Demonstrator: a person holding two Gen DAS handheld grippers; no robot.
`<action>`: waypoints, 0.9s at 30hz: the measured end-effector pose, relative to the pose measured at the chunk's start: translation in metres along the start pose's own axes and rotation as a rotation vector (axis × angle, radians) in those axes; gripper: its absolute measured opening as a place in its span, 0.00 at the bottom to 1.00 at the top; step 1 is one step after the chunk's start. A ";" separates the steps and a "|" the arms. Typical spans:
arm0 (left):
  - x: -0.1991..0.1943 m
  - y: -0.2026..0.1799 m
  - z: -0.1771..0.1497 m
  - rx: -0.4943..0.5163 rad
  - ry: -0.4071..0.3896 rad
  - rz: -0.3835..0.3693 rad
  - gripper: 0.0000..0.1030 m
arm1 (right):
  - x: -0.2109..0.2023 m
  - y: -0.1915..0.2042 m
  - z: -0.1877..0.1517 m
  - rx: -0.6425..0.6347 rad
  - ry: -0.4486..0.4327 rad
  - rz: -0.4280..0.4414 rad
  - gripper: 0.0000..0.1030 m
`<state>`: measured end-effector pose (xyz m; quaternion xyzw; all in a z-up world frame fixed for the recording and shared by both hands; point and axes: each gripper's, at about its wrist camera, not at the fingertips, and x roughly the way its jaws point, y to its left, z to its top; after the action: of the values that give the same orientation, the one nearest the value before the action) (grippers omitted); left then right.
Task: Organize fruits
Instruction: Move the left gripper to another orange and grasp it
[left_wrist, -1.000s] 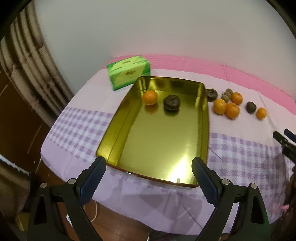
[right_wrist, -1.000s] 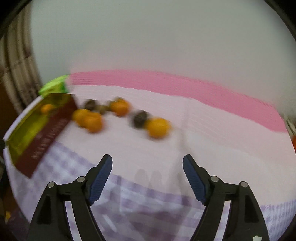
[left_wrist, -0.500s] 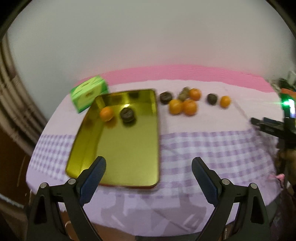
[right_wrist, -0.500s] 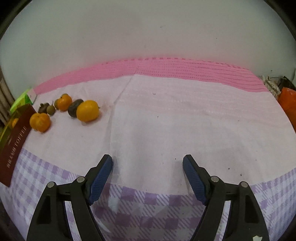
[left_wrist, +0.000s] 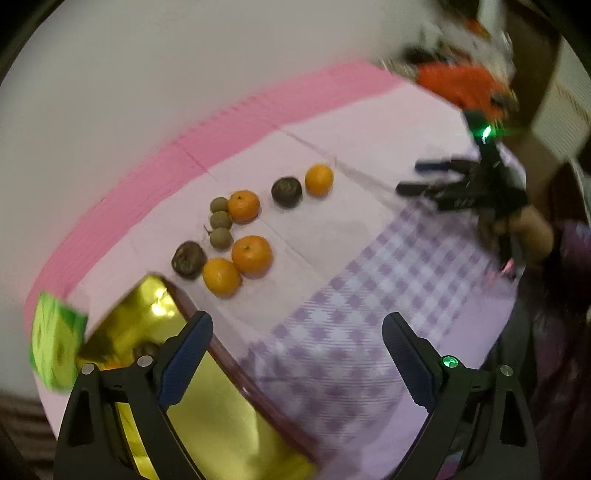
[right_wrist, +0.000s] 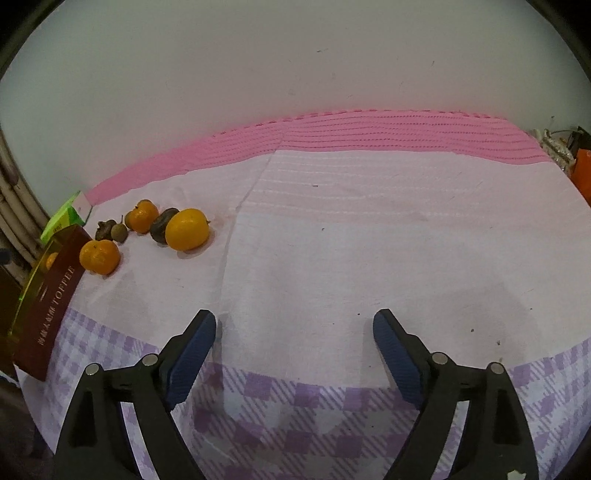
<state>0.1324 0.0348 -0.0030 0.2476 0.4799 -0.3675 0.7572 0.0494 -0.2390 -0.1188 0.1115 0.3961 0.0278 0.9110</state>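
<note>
Loose fruit lies on the tablecloth: several oranges (left_wrist: 252, 254), dark round fruits (left_wrist: 188, 259) and small brown fruits (left_wrist: 221, 219). The gold tray (left_wrist: 207, 424) lies at the lower left of the left wrist view. My left gripper (left_wrist: 297, 358) is open and empty above the tray's edge and the checked cloth. My right gripper (right_wrist: 294, 356) is open and empty over bare cloth; it also shows in the left wrist view (left_wrist: 424, 177) at the right. In the right wrist view the oranges (right_wrist: 186, 229) sit far left beside the tray's red wall (right_wrist: 48, 306).
A green box (left_wrist: 55, 350) stands left of the tray, near the pink strip by the wall. Orange and white clutter (left_wrist: 461, 85) sits at the table's far right corner. The table edge drops off at the right (left_wrist: 517, 295).
The left gripper has swung right: the tray slid to the lower left of its view and the loose fruit came to the centre. The right gripper's view shifted slightly; fruit stays at its left.
</note>
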 end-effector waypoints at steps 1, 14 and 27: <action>0.007 0.003 0.006 0.046 0.030 -0.019 0.84 | 0.000 -0.001 0.000 0.004 -0.001 0.008 0.84; 0.079 0.052 0.035 0.286 0.264 -0.146 0.59 | 0.000 -0.003 0.000 0.014 0.001 0.047 0.92; 0.115 0.066 0.031 0.274 0.264 -0.134 0.44 | 0.001 -0.002 0.000 0.011 0.005 0.060 0.97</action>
<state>0.2328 0.0158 -0.0927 0.3617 0.5359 -0.4435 0.6207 0.0497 -0.2404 -0.1202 0.1283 0.3951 0.0533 0.9081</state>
